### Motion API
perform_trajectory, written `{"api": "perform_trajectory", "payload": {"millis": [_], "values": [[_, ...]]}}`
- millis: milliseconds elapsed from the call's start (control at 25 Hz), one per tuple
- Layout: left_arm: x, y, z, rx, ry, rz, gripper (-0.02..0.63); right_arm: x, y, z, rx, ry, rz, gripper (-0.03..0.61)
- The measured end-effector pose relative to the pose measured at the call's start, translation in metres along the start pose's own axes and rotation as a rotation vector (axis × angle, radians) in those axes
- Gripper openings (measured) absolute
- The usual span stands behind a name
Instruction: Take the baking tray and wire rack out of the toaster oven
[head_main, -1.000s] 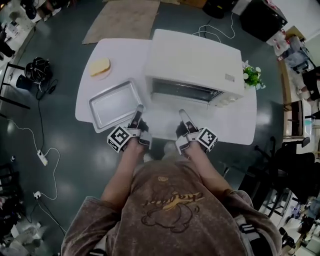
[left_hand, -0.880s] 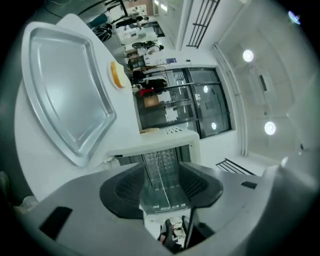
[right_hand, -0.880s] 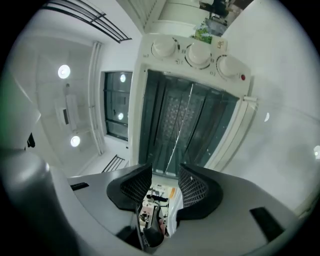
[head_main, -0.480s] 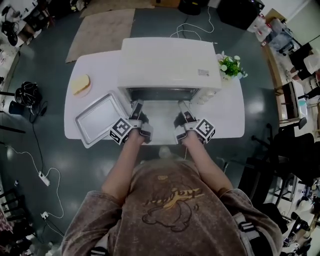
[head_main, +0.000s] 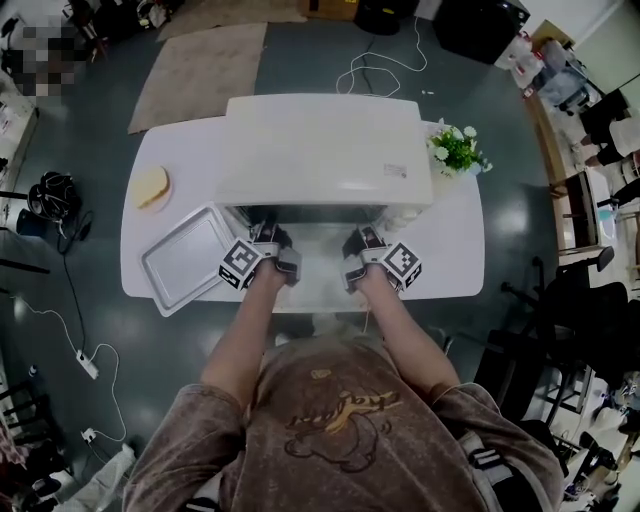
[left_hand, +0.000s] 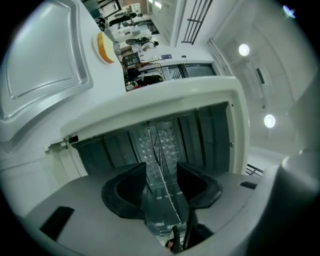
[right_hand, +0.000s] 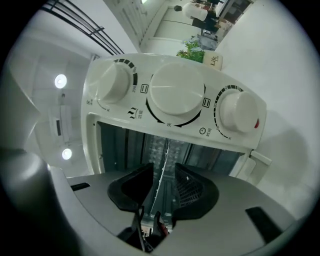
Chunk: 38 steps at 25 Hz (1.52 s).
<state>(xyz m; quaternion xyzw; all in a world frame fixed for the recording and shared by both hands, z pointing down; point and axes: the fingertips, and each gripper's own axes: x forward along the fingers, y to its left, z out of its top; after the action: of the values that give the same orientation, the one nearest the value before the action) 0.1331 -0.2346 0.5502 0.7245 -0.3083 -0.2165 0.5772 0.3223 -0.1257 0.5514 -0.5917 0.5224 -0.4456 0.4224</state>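
We see the baking tray (head_main: 190, 258) out on the desk (head_main: 450, 250); the wire rack (left_hand: 158, 145) sits inside the toaster oven (head_main: 320, 150). Its edge runs between the left gripper (left_hand: 161, 172) and right gripper (right_hand: 162, 175) fingers, which are spread but have just been closing.

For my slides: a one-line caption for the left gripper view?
Open toaster oven: left tongs, just now closing, with the wire rack between them, not yet gripped.
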Motion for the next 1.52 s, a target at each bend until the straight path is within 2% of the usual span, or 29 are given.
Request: {"api": "perform_trajectory", "payload": {"millis": [280, 400, 440, 480, 640, 1000, 1520], "values": [[0.016, 0.006, 0.002, 0.003, -0.019, 0.004, 0.142, 0.027, -0.001, 0.003, 0.023, 0.014, 0.028, 0.117], [0.019, 0.008, 0.004, -0.001, -0.016, 0.017, 0.095, 0.036, -0.001, 0.001, 0.018, 0.027, 0.019, 0.092], [0.021, 0.008, 0.004, -0.004, -0.013, 0.021, 0.062, 0.039, -0.001, 0.001, 0.015, 0.031, 0.014, 0.072], [0.022, 0.008, 0.005, -0.005, -0.010, 0.022, 0.059, 0.041, -0.001, 0.001, 0.012, 0.034, 0.010, 0.049], [0.022, 0.005, 0.005, -0.006, 0.004, 0.004, 0.018, 0.042, 0.001, 0.001, 0.032, 0.025, 0.010, 0.022], [0.005, 0.004, -0.001, -0.050, 0.046, -0.015, 0.011, 0.025, 0.004, -0.008, 0.028, 0.030, -0.017, 0.005], [-0.069, 0.001, -0.029, -0.095, 0.104, -0.068, 0.006, -0.049, 0.005, -0.039, 0.019, 0.038, -0.027, 0.005]]}}
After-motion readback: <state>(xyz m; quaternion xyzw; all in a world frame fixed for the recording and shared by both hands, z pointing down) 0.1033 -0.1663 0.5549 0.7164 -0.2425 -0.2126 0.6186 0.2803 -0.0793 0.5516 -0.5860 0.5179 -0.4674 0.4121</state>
